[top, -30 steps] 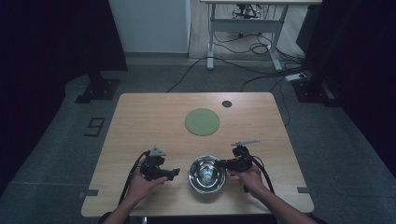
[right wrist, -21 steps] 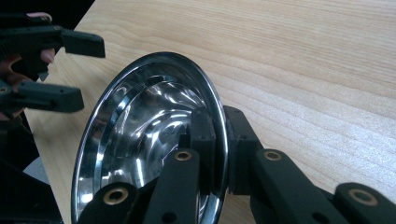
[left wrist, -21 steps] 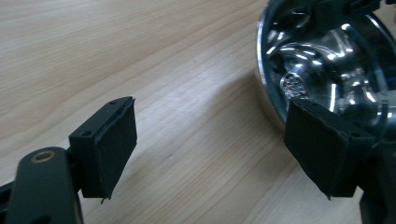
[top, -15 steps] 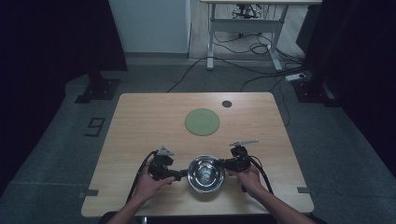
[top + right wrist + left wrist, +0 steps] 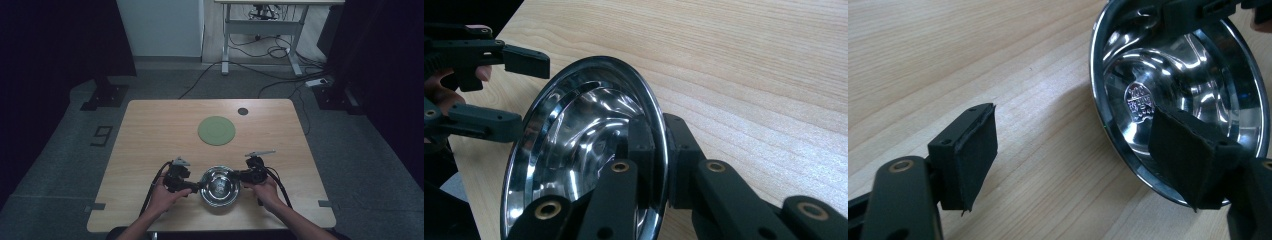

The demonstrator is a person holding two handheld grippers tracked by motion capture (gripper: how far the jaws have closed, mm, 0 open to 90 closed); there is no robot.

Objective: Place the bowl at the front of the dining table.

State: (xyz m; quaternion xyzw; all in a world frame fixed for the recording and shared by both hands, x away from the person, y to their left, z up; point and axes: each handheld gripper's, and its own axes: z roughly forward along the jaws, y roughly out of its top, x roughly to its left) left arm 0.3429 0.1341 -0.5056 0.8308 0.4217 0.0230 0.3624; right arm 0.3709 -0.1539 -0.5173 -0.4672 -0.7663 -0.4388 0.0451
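Sitting close to the near edge of the light wooden table [image 5: 150, 130], about midway along it, the shiny round steel bowl [image 5: 219, 186] is being taken from two sides. The right gripper [image 5: 659, 145] is already clamping its fingers on the bowl's rim, one pad inside the wall and one outside, so that half of the grasp looks done. The left gripper [image 5: 1075, 155] is at the opposite rim with its fingers wide apart; one black pad [image 5: 1193, 155] is hanging over the bowl's inside and the other [image 5: 970, 150] is standing over bare wood outside it, neither pressing on metal. Judging from this, what is left is closing the left fingers on the rim, and then lifting or carrying the bowl with both hands.

Room is tight toward the person, since only a narrow strip of wood is lying between the bowl and the near edge, with both forearms crossing it. Left and right of the grippers the wood is bare out to the side edges. Farther off, well apart from the bowl, the flat round green mat [image 5: 216, 130] is lying past the middle of the table, and the small dark round disc [image 5: 243, 111] is sitting near the far edge, right of centre.
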